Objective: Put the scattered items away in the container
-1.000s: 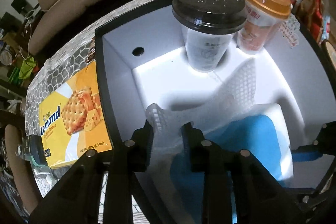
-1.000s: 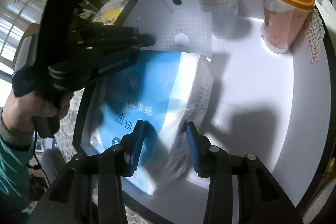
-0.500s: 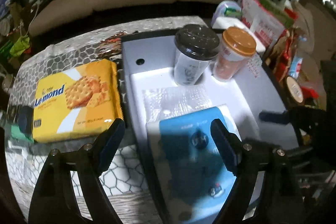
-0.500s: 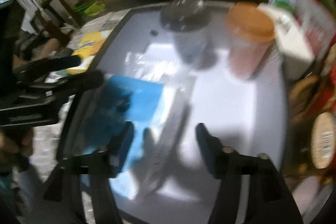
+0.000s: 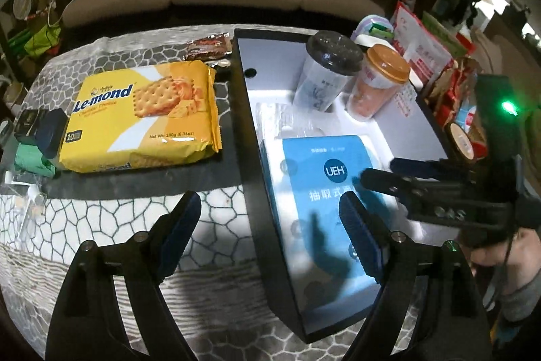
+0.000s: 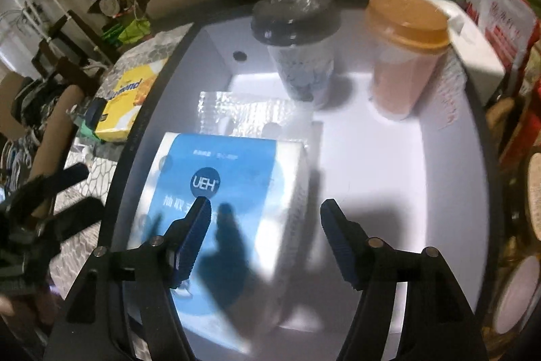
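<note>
Tissue pack (image 6: 233,192) lay flat in container (image 5: 252,138), center frame, released. Left gripper (image 5: 270,232) and right gripper (image 6: 263,225) both gaped empty, likely freeing them for cracker pack (image 5: 142,114), center-left on table.

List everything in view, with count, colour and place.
Rectangular box container: 1, black rim, white inside, on the patterned table.
Plastic tissue pack: 1, blue and white, flat in the container's near end.
Dark-lidded clear cup: 1, upright at the far end.
Orange-lidded pink cup: 1, upright beside it.
Cracker packet: 1, yellow, on the table left of the container.
Brown wrapper: 1, behind the crackers.
Left claw: open, empty.
Right claw: open, above the tissues.
</note>
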Demonstrator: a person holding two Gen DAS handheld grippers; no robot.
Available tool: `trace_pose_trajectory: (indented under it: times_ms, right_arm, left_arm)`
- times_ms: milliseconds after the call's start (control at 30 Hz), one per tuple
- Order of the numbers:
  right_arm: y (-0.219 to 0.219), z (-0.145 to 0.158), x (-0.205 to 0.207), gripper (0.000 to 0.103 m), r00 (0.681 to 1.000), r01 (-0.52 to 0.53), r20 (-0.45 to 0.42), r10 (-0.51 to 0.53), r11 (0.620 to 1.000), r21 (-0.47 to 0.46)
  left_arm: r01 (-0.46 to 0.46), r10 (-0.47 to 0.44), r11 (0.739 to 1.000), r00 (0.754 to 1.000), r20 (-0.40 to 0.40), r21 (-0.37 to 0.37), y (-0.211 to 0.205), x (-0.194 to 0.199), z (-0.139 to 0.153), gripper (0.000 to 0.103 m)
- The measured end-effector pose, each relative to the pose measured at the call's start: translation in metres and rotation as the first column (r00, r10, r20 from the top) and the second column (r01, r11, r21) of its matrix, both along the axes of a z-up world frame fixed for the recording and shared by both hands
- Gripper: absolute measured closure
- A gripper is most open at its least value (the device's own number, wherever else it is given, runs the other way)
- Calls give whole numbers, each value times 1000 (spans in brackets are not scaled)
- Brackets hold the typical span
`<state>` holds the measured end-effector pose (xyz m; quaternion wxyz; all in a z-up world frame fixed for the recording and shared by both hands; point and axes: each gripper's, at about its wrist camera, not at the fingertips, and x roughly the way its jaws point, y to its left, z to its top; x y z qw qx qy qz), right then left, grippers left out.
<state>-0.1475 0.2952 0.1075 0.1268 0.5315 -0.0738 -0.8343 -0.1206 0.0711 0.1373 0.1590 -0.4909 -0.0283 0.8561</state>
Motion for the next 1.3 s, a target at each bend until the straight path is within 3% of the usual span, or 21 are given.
trace_pose_trajectory:
  times_ms: [67,167,267,400,533,633,767,900,1033,1300]
  right_arm:
    - [-7,-4,-3,40,1000,-4,20,5,1000,-13]
    - [-17,-7,-2,38,1000,-12,17,12,1000,26]
    - [-23,-7,0,36,1000,-28,-2,28,1000,2]
    - [-38,-8,6,36,997,-77,-16,79,992,103]
    - [-29,8,16,38,996,-16,-86,24,995,99]
    - [-25,21,27,34,988,27,-157,-4,989,149]
    - [-23,25,42,23,981,58,-191,-24,984,170]
    - [-20,26,57,21,979,71,-202,-34,981,182]
    - [-14,29,73,0,977,103,-202,-71,983,153]
    - [-16,48,101,0,965,141,-240,-107,981,131]
  left_arm:
    - [7,-7,1000,1000,-4,12,-1,2,2,21]
    - [18,-18,999,1000,-4,28,-1,4,3,21]
    - [28,-27,999,1000,-11,29,2,7,4,21]
    - [23,-23,999,1000,-12,32,0,10,5,21]
    - [5,-4,999,1000,-29,32,-6,12,11,21]
    - [-12,12,1000,999,-44,17,-6,16,14,20]
    - [-25,25,1000,999,-46,4,-3,25,14,9]
    - [-25,25,1000,998,-50,-11,1,36,15,8]
    - [-26,25,999,998,-51,-21,2,47,16,0]
    - [-32,31,999,998,-47,-24,-7,73,21,0]
